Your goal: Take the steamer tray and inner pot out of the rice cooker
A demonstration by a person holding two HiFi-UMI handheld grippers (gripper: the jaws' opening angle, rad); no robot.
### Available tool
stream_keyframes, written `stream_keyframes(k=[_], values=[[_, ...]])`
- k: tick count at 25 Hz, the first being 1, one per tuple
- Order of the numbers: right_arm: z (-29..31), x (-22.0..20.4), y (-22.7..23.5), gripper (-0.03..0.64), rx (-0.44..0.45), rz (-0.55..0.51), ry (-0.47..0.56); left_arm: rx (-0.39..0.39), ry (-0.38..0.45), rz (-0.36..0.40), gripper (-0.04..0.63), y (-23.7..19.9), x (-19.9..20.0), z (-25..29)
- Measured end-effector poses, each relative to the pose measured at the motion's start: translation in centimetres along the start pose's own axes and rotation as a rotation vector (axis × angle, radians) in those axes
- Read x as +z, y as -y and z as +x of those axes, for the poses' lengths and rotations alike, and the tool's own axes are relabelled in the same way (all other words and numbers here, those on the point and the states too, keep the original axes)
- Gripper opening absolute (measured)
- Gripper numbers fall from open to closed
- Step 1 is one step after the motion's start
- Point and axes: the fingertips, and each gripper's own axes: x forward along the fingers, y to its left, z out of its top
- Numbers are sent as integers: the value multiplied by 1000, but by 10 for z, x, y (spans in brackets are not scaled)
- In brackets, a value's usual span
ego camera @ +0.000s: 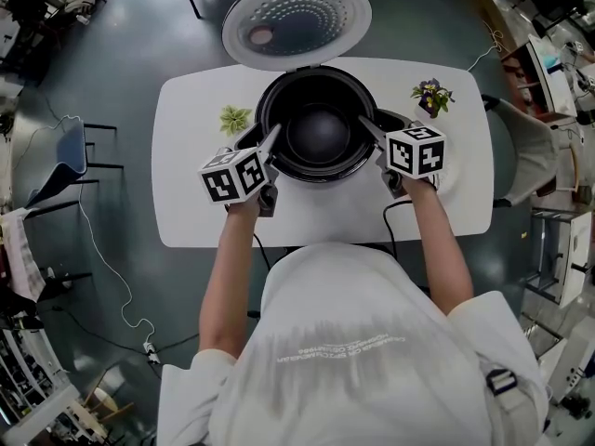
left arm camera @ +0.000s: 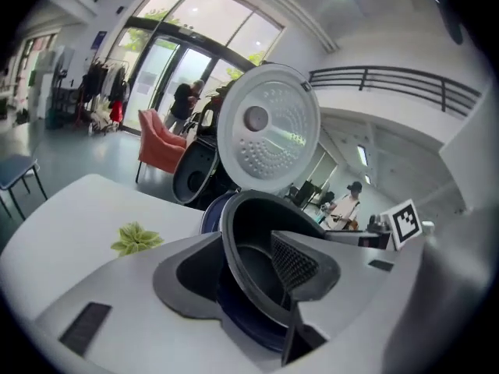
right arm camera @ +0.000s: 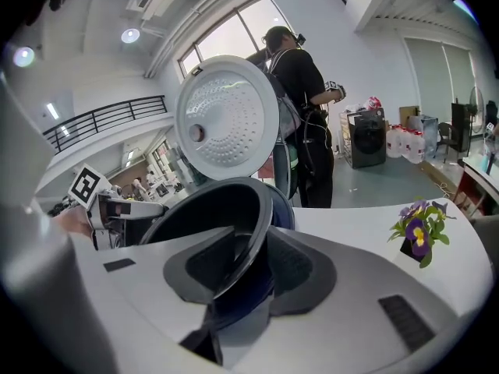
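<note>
The left hand-held gripper (left arm camera: 245, 248) stands wide open. One of its jaws is outside the inner pot (ego camera: 321, 133) and the other, with its ribbed pad, is inside. The pot's black rim passes between them, with clear space on the outer side, so nothing is clamped. The right hand-held gripper (right arm camera: 251, 236) is drawn in on the opposite side of the same rim. One jaw is within the pot and one without, and the pads sit against the rim as far as its own view shows.

In the head view the two grippers flank the pot from left and right, each angled down and inward. Their marker cubes (ego camera: 232, 176) (ego camera: 416, 150) lie toward the person, whose bare forearms run back to a white shirt.

The inner pot sits in the rice cooker (right arm camera: 284, 209), whose dark blue body shows just outside the black rim. The cooker's round lid (ego camera: 297, 19) is swung fully up at the far side, its dimpled underside facing the camera.

The cooker stands at the middle of a white desk (ego camera: 195, 128). A small green leafy ornament (ego camera: 234, 118) lies to its left, and a little pot of purple flowers (ego camera: 431, 96) stands to its right, both apart from it. A black cable (ego camera: 390, 221) runs off the near edge of the desk.

Beyond the desk, the right gripper view shows a person in black (right arm camera: 300, 92) standing behind the lid.
</note>
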Motion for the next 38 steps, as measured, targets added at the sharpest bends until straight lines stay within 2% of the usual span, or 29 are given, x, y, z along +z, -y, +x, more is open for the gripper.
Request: stream_keyframes(k=[2, 7, 14, 20, 26, 29, 38], values=[[0, 1, 2, 130, -11, 13, 1, -7, 13, -47, 208, 2, 6, -2], [-6, 3, 1, 124, -16, 52, 15, 5, 61, -55, 182, 7, 14, -10], [-26, 35, -10, 118, 18, 43, 98, 4, 185, -148, 89, 10, 36, -28], [-46, 63, -25, 107, 39, 14, 179, -1, 239, -130, 57, 16, 45, -45], [-62, 88, -48, 106, 71, -26, 238, -12, 411, -95, 55, 29, 71, -81], [-64, 98, -62, 107, 101, -50, 256, -19, 466, -92, 55, 28, 81, -97], [-59, 120, -105, 106, 208, -115, 269, 36, 577, -84, 55, 21, 92, -150]])
